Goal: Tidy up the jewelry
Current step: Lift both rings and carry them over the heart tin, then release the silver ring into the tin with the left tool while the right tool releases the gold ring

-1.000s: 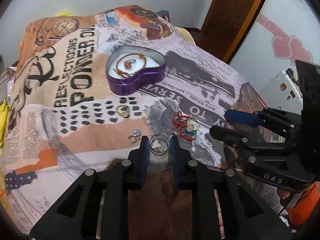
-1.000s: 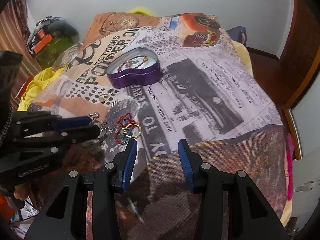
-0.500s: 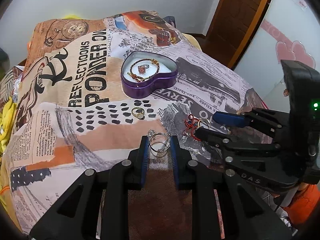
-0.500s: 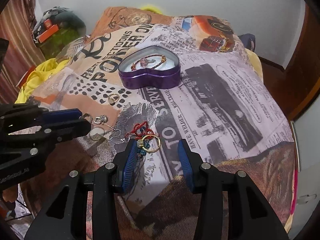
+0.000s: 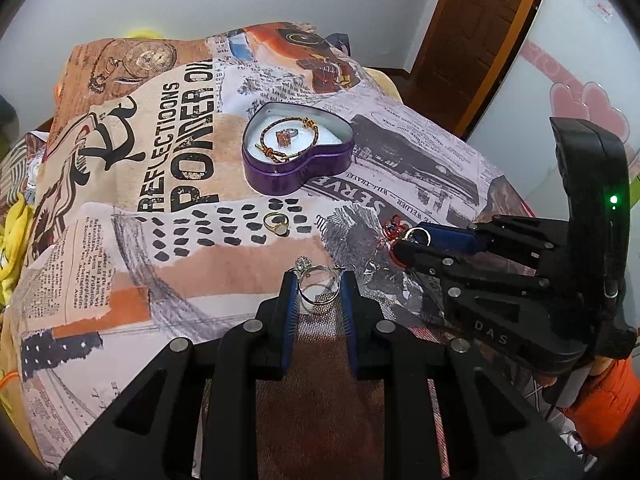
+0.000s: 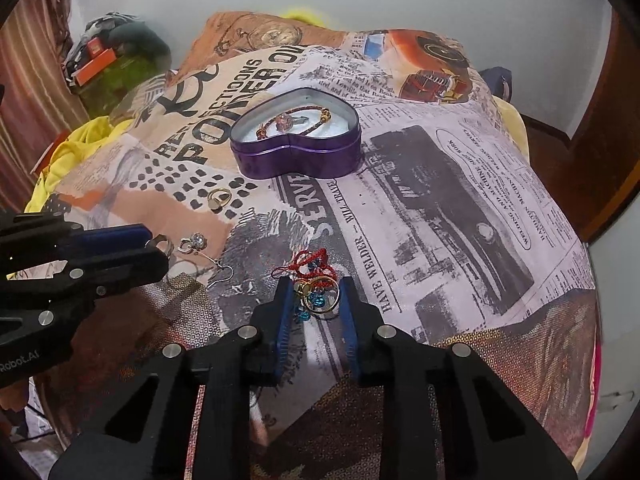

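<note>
A purple heart-shaped tin (image 5: pixel 298 160) sits open on the printed bedspread, also in the right wrist view (image 6: pixel 298 156); a braided bracelet and a red-stone ring (image 5: pixel 285 136) lie in it. My left gripper (image 5: pixel 318 286) is shut on a silver hoop earring (image 5: pixel 318 289) with a crystal stud. My right gripper (image 6: pixel 316 300) straddles a gold ring and red-and-blue bracelet cluster (image 6: pixel 314 284), jaws narrowly apart around it. A gold ring with a pale stone (image 5: pixel 276 222) lies on the spread between tin and grippers.
The bedspread (image 6: pixel 440 200) covers a bed that drops off at right towards a wooden door (image 5: pixel 476 40). Yellow cloth (image 6: pixel 68 148) and clutter lie at the left. A white cabinet with pink hearts (image 5: pixel 580 100) stands right.
The left gripper lifted the silver hoop earring off the spread. The right gripper moved forward and left until its jaws straddle the red bracelet and gold ring, and they have narrowed.
</note>
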`<control>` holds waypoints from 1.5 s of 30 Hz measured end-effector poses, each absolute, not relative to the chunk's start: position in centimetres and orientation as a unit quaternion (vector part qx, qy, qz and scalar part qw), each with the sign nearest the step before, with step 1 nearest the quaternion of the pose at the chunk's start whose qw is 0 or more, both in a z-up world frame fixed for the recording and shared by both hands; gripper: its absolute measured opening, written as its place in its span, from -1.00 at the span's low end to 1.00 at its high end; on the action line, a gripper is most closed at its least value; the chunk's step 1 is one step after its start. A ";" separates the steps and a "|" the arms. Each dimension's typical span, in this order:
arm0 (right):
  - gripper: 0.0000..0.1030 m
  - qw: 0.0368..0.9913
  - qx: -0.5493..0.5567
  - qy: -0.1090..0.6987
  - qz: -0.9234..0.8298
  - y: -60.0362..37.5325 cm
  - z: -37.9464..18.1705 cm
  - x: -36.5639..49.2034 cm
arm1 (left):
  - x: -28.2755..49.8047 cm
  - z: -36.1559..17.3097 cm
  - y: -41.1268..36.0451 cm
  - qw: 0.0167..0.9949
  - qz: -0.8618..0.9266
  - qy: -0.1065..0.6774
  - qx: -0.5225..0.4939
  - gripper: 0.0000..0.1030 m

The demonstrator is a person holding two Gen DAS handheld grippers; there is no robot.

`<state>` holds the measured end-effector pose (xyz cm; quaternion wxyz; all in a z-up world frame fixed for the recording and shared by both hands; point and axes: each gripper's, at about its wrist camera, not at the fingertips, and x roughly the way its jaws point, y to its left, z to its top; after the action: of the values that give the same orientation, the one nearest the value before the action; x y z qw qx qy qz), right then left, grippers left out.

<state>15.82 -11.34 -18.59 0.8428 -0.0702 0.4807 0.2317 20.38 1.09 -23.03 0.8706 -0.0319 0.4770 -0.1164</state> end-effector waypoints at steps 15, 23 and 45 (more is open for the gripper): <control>-0.64 0.866 -0.066 0.441 0.227 -12.1 -14.6 14.6 | 19.7 -20.6 1.3 0.884 -0.110 0.453 -0.025 -0.61; -0.64 0.880 -0.060 0.411 0.229 -11.9 -12.3 14.6 | 20.0 -18.3 2.0 0.898 -0.100 0.428 -0.023 -0.61; -0.64 0.893 -0.051 0.376 0.241 -10.7 -11.0 17.8 | 24.2 -17.4 2.9 0.908 -0.091 0.410 -0.013 -0.61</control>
<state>17.82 -10.72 -11.02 0.8932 -0.0513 0.3760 0.2411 24.22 2.88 -17.35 0.9077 -0.0131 0.4095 -0.0910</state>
